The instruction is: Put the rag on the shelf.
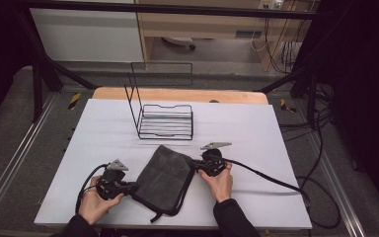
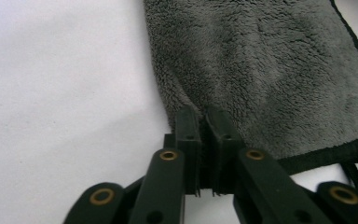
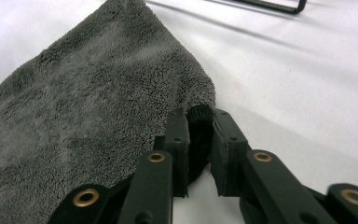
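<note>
A dark grey fluffy towel (image 1: 165, 177) lies folded on the white table top (image 1: 89, 143), with a black hemmed edge and a loose loop at its near corner. My left gripper (image 1: 134, 186) meets the towel's left edge; in the left gripper view the jaws (image 2: 204, 116) are pinched together on the cloth (image 2: 261, 70). My right gripper (image 1: 196, 167) is at the towel's right edge. In the right gripper view a fold of towel (image 3: 98, 102) is squeezed between the jaws of that gripper (image 3: 199, 116).
A black wire rack (image 1: 165, 121) stands behind the towel at mid table, its tall frame rising at the left; its base bar (image 3: 279, 7) shows far off. A black cable (image 1: 271, 180) trails right from the right gripper. Bare table lies to both sides.
</note>
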